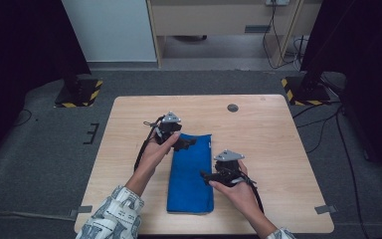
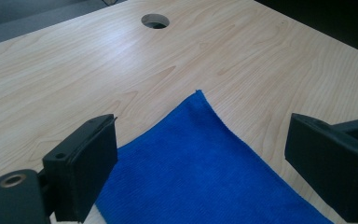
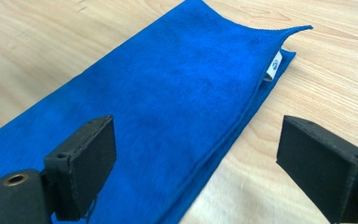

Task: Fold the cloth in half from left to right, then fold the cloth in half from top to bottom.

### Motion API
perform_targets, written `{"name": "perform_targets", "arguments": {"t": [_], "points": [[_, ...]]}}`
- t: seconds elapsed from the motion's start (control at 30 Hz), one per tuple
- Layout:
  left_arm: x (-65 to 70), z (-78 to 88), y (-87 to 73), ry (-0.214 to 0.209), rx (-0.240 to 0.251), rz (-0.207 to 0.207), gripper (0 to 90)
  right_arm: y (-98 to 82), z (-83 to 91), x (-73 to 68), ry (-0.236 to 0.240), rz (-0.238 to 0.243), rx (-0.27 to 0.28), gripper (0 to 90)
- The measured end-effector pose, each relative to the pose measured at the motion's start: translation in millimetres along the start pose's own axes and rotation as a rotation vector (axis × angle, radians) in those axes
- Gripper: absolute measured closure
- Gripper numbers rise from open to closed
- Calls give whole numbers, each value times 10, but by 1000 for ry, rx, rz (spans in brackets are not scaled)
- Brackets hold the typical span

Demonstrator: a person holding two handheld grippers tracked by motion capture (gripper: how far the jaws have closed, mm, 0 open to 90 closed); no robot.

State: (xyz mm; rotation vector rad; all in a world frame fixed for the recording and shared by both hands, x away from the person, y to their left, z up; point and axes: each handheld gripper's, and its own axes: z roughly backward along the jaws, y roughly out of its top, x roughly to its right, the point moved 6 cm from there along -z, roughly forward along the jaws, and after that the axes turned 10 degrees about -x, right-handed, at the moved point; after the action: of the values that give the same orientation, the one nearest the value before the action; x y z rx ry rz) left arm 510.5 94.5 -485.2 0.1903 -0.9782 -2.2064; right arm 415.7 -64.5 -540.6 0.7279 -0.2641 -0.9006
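On the wooden table (image 1: 268, 144), a folded blue cloth (image 1: 191, 172).

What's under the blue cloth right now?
The blue cloth lies folded flat on the table; a lower layer and a white tag show at its edge. Anything beneath the folds is covered.

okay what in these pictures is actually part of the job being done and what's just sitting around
Part of the job:
- blue cloth, folded into a long strip on the table
- left gripper, jaws open over the cloth's far end
- right gripper, jaws open at the cloth's long edge

Just around:
- round hole in the tabletop
- striped stand bases on the floor
- cables on the floor
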Motion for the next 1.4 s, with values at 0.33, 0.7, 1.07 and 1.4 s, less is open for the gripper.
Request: {"name": "perform_targets", "arguments": {"t": [0.33, 0.7, 1.07, 1.4], "points": [[-127, 31, -67, 72, -35, 6, 114, 211, -164, 101, 4, 0, -21, 88], [-306, 136, -104, 119, 8, 31, 114, 421, -206, 175, 1, 26, -24, 141], [-462, 176, -172, 125, 20, 77, 114, 609, -252, 311, -24, 15, -43, 192], [-500, 57, -250, 108, -18, 93, 122, 762, -472, 534, -56, -3, -87, 241]]}}
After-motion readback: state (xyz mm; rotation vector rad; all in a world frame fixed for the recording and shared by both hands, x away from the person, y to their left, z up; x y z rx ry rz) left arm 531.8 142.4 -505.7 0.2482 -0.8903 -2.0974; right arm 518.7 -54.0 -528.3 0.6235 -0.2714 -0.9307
